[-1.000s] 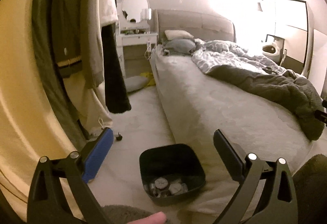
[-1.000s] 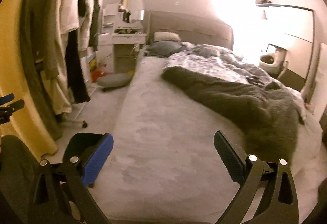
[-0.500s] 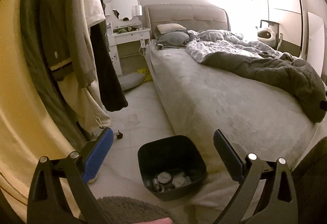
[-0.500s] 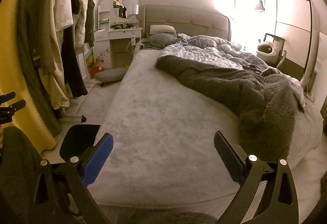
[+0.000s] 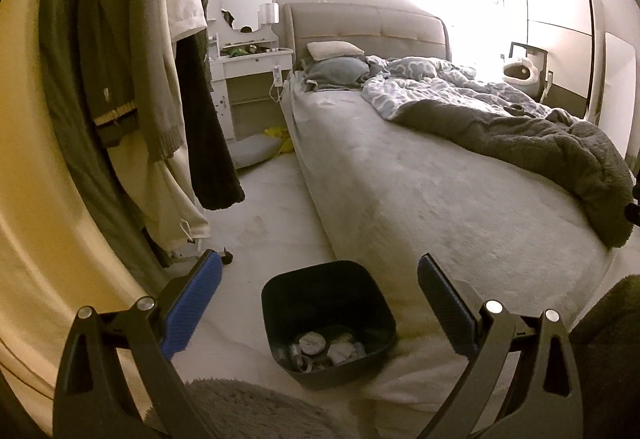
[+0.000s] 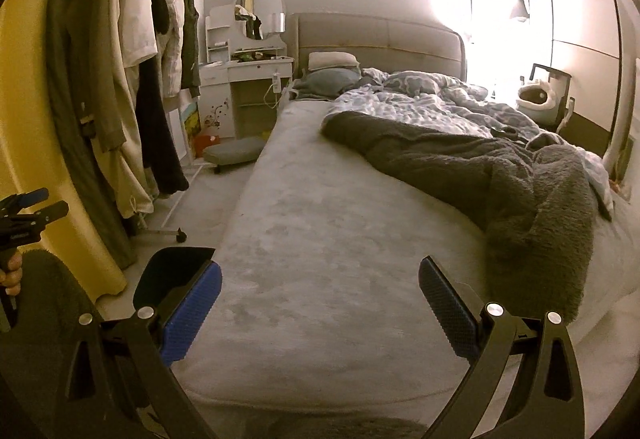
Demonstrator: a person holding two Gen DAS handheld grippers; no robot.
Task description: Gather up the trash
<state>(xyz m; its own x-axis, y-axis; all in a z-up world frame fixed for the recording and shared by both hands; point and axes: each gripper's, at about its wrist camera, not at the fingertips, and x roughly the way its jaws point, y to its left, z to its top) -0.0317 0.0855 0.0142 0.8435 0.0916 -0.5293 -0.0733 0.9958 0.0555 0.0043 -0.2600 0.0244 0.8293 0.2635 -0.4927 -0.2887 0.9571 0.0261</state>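
Observation:
A black trash bin [image 5: 362, 287] stands on the floor against the near corner of the bed, with several pieces of crumpled trash [image 5: 324, 347] at its bottom. My left gripper [image 5: 318, 285] is open and empty, held above and in front of the bin. My right gripper [image 6: 320, 289] is open and empty, held over the near end of the bed. The bin's rim [image 6: 180, 259] shows at the lower left of the right wrist view. The left gripper [image 6: 24, 215] also shows at that view's left edge.
A large bed [image 5: 420, 183] with a grey blanket [image 6: 500, 179] and a patterned duvet fills the right. Hanging clothes on a wheeled rack [image 5: 152, 79] line the left. A white dressing table [image 6: 248, 75] and a floor cushion [image 6: 232, 155] stand at the far end.
Both grippers have drawn back and risen, so the bed and bin look farther away. The bin sits higher in the left wrist view. Both stay open.

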